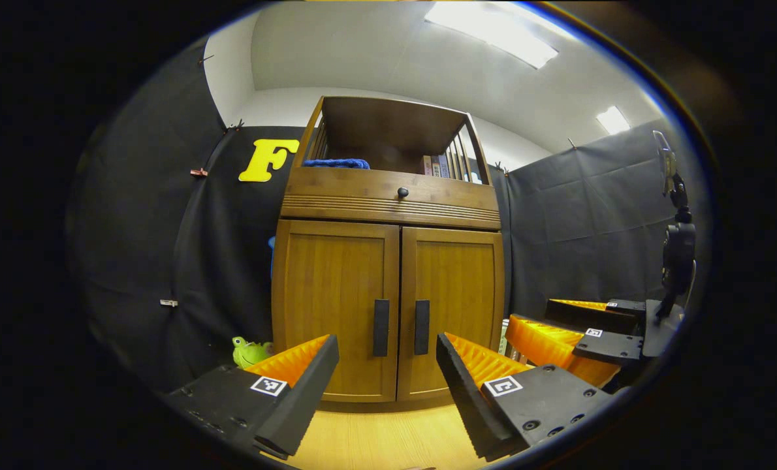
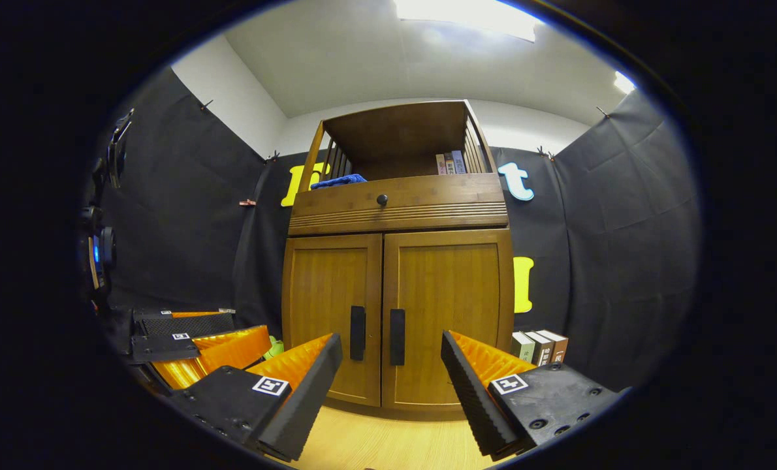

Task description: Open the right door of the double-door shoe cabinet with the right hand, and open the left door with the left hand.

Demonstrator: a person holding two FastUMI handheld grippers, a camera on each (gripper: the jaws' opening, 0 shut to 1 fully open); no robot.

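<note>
The right gripper (image 2: 392, 385) is spread wide and empty, well short of the shoe cabinet (image 2: 398, 261). The right door handle (image 2: 397, 337), its long axis vertical, lies straight ahead between the fingers.

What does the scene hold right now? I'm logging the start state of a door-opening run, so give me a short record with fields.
cabinet: wooden shoe cabinet, upright on a wood floor
right door: closed, dark handle
left door: closed, dark handle
left gripper: open, short of the doors, touching nothing
right gripper: open, short of the doors, touching nothing
top shelf: blue cloth, books
task progress: neither door opened yet
</note>
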